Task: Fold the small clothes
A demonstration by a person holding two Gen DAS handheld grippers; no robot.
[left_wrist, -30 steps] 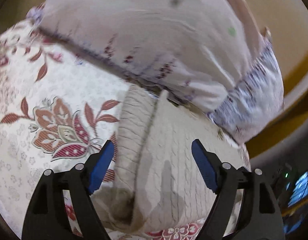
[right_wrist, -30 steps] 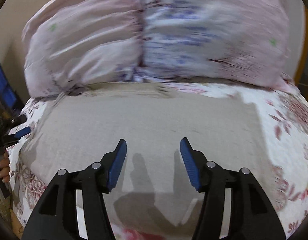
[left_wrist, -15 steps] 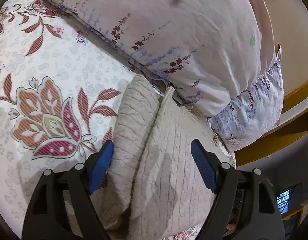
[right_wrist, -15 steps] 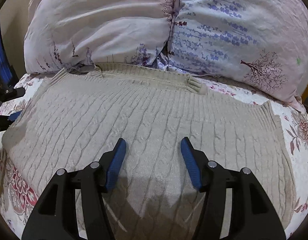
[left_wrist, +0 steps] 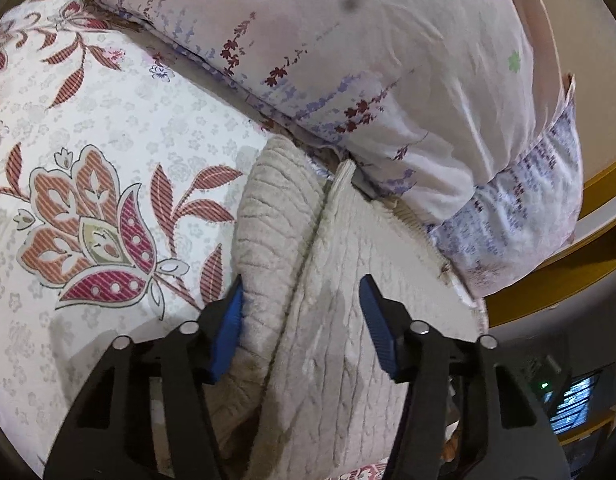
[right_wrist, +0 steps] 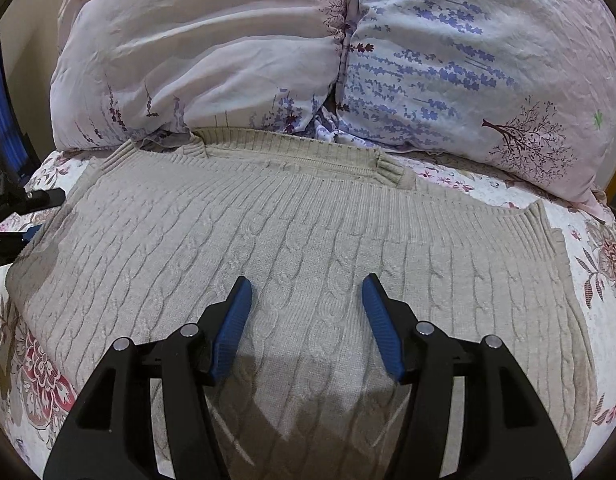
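Here the beige cable-knit sweater (right_wrist: 308, 240) lies spread flat on the floral bedsheet (left_wrist: 108, 160), its ribbed edge against the two pillows (right_wrist: 387, 60) at the head of the bed. The left gripper (left_wrist: 302, 320) is closing, its jaws around the sweater's folded side edge. The right gripper (right_wrist: 308, 320) hangs over the sweater's middle, jaws apart, gripping nothing.

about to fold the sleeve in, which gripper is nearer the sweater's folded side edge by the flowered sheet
Left. The left gripper straddles the sweater's folded side edge, jaws closing around it. The right gripper hangs open over the middle of the sweater.
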